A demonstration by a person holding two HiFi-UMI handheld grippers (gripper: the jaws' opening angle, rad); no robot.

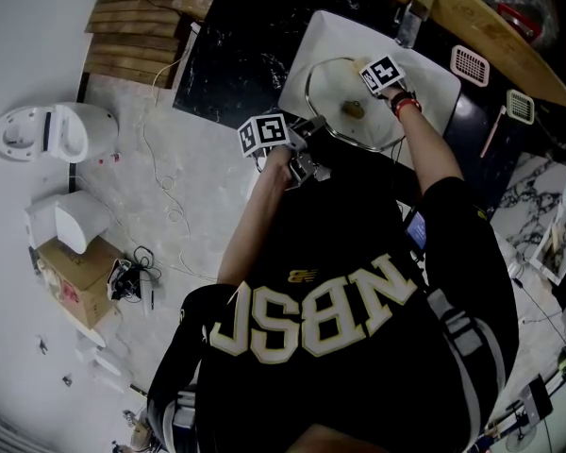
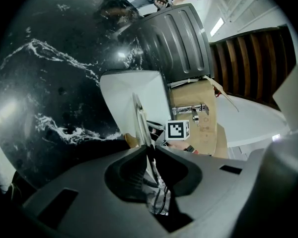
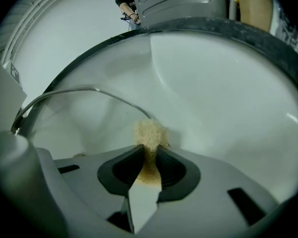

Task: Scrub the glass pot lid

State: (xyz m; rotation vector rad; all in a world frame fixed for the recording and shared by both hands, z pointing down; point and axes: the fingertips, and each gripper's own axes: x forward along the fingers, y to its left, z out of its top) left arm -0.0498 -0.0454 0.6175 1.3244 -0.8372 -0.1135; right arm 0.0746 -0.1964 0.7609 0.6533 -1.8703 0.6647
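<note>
The glass pot lid point(image 1: 332, 85) stands tilted over the white sink point(image 1: 325, 34). My left gripper point(image 1: 309, 138) is shut on its near metal rim. In the left gripper view the lid point(image 2: 138, 114) shows edge-on, running up out of my left gripper point(image 2: 150, 150). My right gripper point(image 1: 361, 105) points down at the lid's face and is shut on a tan scrub pad point(image 1: 354, 111). In the right gripper view the pad point(image 3: 150, 134) sticks out of my right gripper point(image 3: 150, 151), and the lid's rim point(image 3: 89, 90) arcs across the basin point(image 3: 228, 98) behind it.
A black marble counter point(image 1: 231, 59) surrounds the sink, with a faucet point(image 1: 411, 19) at the back. White slotted holders point(image 1: 470, 64) and a wooden board point(image 1: 486, 28) lie to the right. A grey bin point(image 2: 176, 38) stands beyond the counter.
</note>
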